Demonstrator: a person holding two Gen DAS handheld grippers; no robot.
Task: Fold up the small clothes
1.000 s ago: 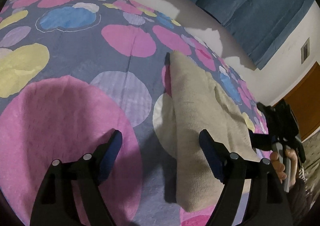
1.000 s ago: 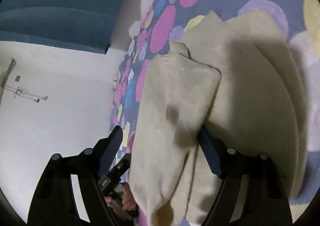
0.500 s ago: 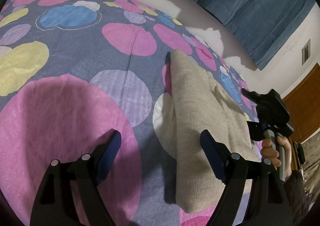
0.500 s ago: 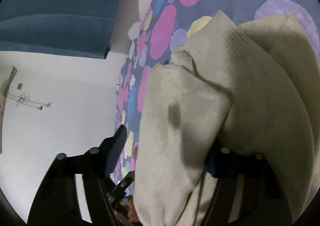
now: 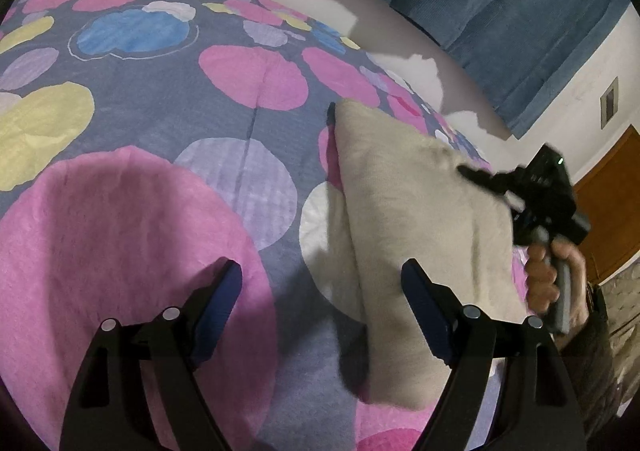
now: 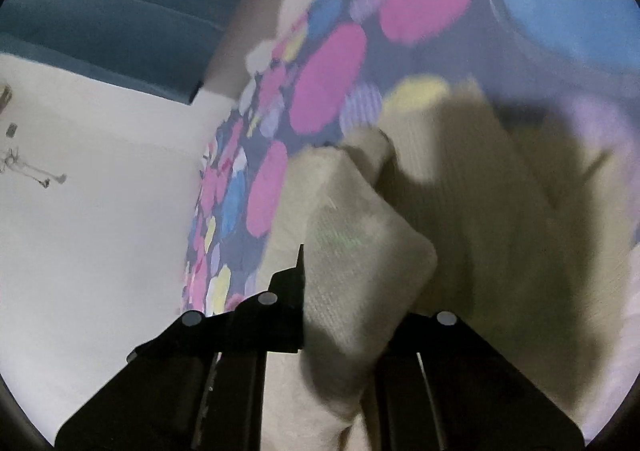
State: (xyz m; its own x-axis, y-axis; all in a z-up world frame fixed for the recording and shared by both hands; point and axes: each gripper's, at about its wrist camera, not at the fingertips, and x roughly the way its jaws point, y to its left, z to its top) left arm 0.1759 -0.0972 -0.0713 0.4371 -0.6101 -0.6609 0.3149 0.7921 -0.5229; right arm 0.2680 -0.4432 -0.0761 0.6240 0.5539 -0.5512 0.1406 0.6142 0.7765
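The right gripper [image 6: 340, 291] has just clenched on the beige knit sweater's [image 5: 404, 219] right edge and lifted it, starting a fold, while the left gripper [image 5: 320, 291] hangs released over the bed [image 5: 160, 91].

A bed fills the near scene, covered by a grey-blue bedspread [image 5: 168, 99] with big pink, yellow, blue and lilac spots. Beyond its far edge hangs a blue curtain [image 5: 520, 3]. To the right stands a white wall [image 5: 580, 91] with a small wall plate [image 5: 609, 107] and a brown wooden door [image 5: 608, 203].
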